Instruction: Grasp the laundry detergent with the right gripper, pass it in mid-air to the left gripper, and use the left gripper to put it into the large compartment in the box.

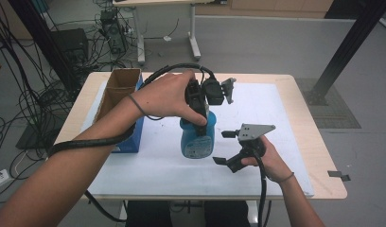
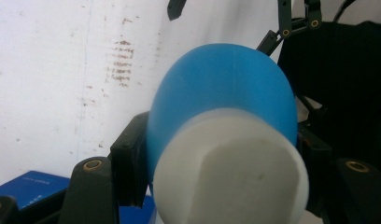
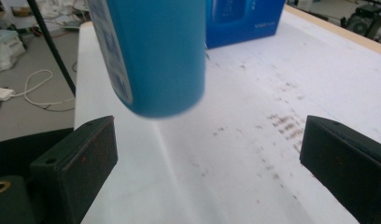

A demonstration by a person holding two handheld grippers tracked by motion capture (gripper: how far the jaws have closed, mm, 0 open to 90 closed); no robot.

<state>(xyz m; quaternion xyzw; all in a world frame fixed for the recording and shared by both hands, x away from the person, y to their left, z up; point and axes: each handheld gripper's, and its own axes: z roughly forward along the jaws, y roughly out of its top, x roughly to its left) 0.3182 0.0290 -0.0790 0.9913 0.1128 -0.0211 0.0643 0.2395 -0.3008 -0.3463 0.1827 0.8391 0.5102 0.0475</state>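
The left gripper [image 1: 200,101] has its fingers clamped below the white cap of the blue bottle [image 1: 197,139], held above the table [image 1: 285,113] centre, and could let it slip toward the open-fingered right gripper [image 1: 229,150] at four o'clock.

left gripper [image 1: 200,124]: black, corrugated cable | right gripper [image 1: 225,147]: grey plate | wristbands
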